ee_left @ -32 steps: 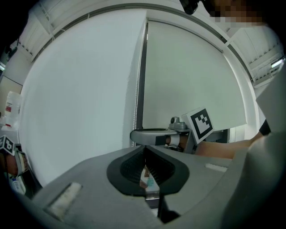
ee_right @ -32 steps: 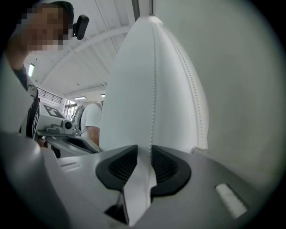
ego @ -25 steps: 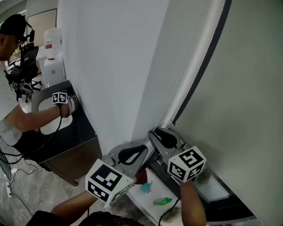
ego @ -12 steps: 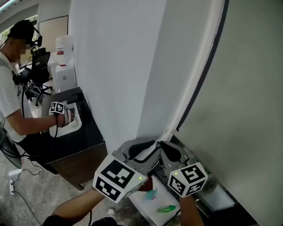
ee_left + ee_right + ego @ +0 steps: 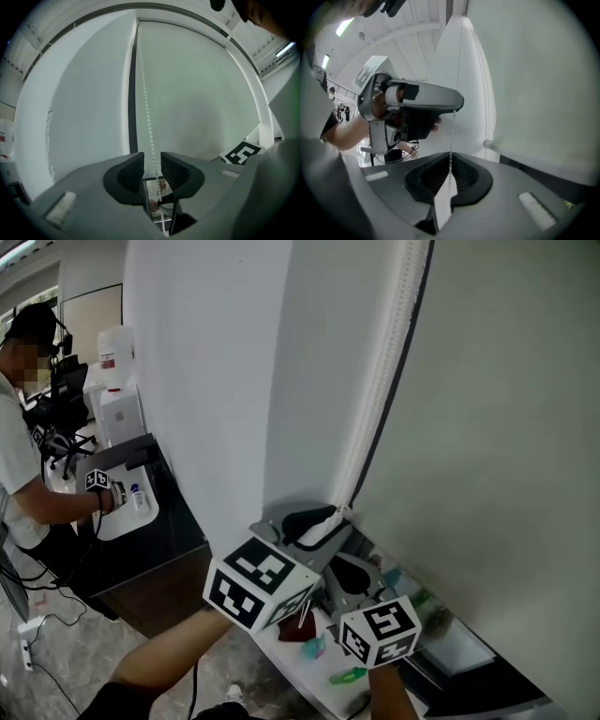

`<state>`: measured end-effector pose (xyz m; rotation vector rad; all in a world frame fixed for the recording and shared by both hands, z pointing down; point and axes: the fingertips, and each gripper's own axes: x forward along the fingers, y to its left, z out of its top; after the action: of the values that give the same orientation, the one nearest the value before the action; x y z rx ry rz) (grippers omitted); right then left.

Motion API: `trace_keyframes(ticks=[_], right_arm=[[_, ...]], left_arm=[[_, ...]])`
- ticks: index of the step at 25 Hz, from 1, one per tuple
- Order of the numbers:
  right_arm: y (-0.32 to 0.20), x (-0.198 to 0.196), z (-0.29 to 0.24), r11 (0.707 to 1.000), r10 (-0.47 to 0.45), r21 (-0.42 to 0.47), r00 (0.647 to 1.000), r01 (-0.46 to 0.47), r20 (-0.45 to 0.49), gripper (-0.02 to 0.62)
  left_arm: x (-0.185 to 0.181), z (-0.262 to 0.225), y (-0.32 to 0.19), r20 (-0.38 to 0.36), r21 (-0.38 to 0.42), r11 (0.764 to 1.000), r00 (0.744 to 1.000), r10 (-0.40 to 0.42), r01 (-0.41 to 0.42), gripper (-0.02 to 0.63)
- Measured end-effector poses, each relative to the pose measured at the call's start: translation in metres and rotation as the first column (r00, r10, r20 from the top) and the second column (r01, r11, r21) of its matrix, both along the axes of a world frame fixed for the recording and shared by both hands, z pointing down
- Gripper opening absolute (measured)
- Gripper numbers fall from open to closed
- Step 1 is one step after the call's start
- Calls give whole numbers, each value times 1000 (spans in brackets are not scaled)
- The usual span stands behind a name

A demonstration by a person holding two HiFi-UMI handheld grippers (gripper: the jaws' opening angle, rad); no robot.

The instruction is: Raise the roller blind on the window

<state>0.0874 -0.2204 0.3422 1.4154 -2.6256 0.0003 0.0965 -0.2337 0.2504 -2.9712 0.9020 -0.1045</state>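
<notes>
The grey-green roller blind (image 5: 487, 427) hangs over the window at the right, and its white bead chain (image 5: 384, 381) runs down along its left edge. My left gripper (image 5: 317, 521) is the upper one. Its jaws are opening around the chain (image 5: 146, 108), and the pads of the left gripper (image 5: 152, 161) stand apart from the beads. Just below it, my right gripper (image 5: 349, 574) is shut on the chain (image 5: 452, 136), which disappears between the closed pads of the right gripper (image 5: 450, 174). The blind's bottom rail (image 5: 487, 144) shows in the right gripper view.
A white wall pillar (image 5: 206, 381) stands left of the chain. Beyond it a person (image 5: 23, 465) works at a dark desk (image 5: 141, 549) with other grippers. Below my hands, a white ledge (image 5: 323, 676) holds small red, teal and green items.
My left gripper has let go of the chain and risen above the right one. The right gripper has closed on the chain and come down.
</notes>
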Motion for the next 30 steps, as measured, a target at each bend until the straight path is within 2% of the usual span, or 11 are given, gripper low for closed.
trace_keyframes(ticks=[2,6,12,14,17,19,22,24,25,28,30], right_arm=[[4,4,0,1000,15,0,1000,-15,5,18],[9,5,2,999,33,17,999,-33,-4,18],[17,12,-2,1000,26,-12,999,-25,41,21],[20,21,-15,1000,30,1,992,-31,124,25],[25,36,-52,999,16,39,952,-29,305,44],[26,34,-75,998,-33,66,934,10,355,48],[29,11,-94,988,-153,50,946,145,286,81],[41,-8,-91,961,-267,-21,947,275,179,36],[44,-11,-90,954,-289,-42,949,296,126,44],[30,-4,-108,982,-184,48,982,182,33,48],[18,-8,-130,984,-145,113,987,136,75,98]], left_arm=[[2,-2,-1,-5,15,1000,1000,0,0,114],[7,0,0,27,38,999,999,22,-23,24],[13,0,12,-10,-57,992,994,111,-111,8],[10,-1,19,-37,-67,990,992,120,-123,8],[-1,2,26,-87,-49,994,992,90,-94,8],[-6,10,28,-96,-67,994,992,85,-92,8],[-9,25,24,-64,-92,993,995,70,-76,9],[-15,34,20,-60,-107,993,997,50,-57,9],[-18,36,18,-65,-115,992,997,44,-51,9],[-24,38,16,-64,-102,994,997,35,-41,9],[-23,43,17,-60,-92,995,998,33,-38,9]])
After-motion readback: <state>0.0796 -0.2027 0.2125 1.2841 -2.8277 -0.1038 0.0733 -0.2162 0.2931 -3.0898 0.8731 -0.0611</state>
